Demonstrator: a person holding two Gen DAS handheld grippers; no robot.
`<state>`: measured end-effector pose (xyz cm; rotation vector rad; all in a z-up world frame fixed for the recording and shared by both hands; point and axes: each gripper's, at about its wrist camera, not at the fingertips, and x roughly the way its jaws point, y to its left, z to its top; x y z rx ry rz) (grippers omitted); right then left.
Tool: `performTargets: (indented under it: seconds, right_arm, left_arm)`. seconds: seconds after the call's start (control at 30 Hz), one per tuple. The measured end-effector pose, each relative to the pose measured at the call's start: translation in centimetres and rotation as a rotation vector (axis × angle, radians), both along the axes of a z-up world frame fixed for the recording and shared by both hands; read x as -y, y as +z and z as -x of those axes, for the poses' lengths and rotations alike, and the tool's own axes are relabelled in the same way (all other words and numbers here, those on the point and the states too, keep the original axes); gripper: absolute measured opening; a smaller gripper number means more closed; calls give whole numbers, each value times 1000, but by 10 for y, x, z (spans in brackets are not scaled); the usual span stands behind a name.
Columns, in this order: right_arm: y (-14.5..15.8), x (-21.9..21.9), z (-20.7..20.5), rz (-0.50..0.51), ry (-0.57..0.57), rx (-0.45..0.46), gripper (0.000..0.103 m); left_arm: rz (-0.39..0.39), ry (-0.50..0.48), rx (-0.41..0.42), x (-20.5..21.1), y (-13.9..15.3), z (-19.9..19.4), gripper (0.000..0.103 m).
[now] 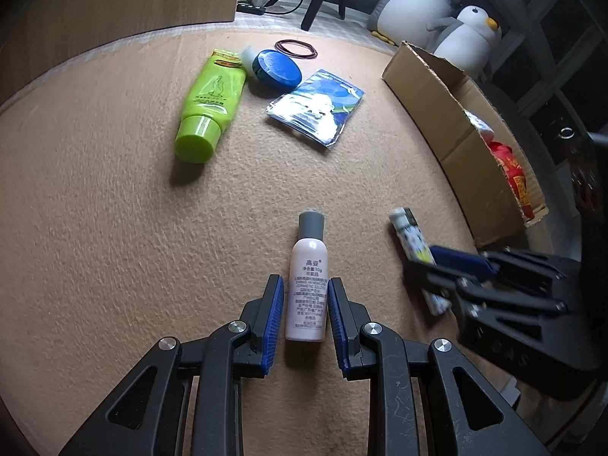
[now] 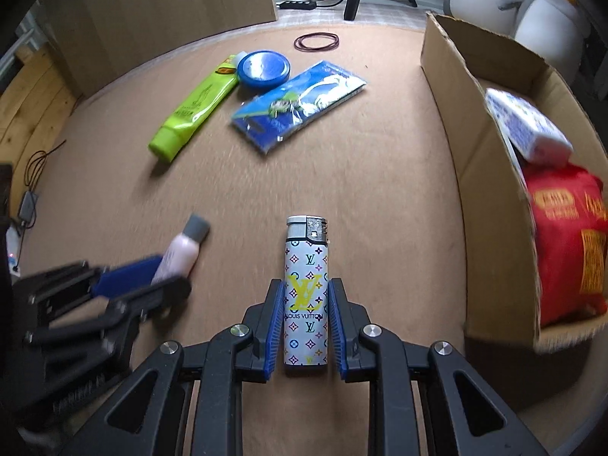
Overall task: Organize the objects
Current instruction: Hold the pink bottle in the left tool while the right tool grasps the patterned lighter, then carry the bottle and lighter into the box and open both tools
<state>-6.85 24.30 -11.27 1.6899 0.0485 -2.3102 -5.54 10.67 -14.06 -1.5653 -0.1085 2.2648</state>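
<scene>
A small pink bottle with a grey cap lies on the tan mat, and my left gripper is shut on its lower body. To its right, a white patterned lighter sits between the blue pads of my right gripper, which is shut on it. The right gripper with the lighter also shows blurred in the left wrist view. In the right wrist view, the left gripper and the bottle appear at the lower left. An open cardboard box stands to the right.
Further back on the mat lie a green tube, a blue round tin, a blue packet and dark rubber bands. The box holds a red bag and a white-blue pack. Plush penguins sit behind.
</scene>
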Motion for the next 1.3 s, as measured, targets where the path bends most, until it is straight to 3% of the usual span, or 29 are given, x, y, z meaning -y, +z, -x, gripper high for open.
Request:
performTargets:
  seconds: [0.5,0.83,1.3]
  right_arm:
    - [15,-29,-30,80,5,-34,21]
    - [49,-50,-27,115,7,-102,21]
    - [108,-130,16,82,-65,-246,21]
  left_arm:
    - [-49,57,18,-1,7,-15,22]
    - [-74,58,-43,-13,42,-8,22]
    - [-95,-38,-146,-102,91,38,23]
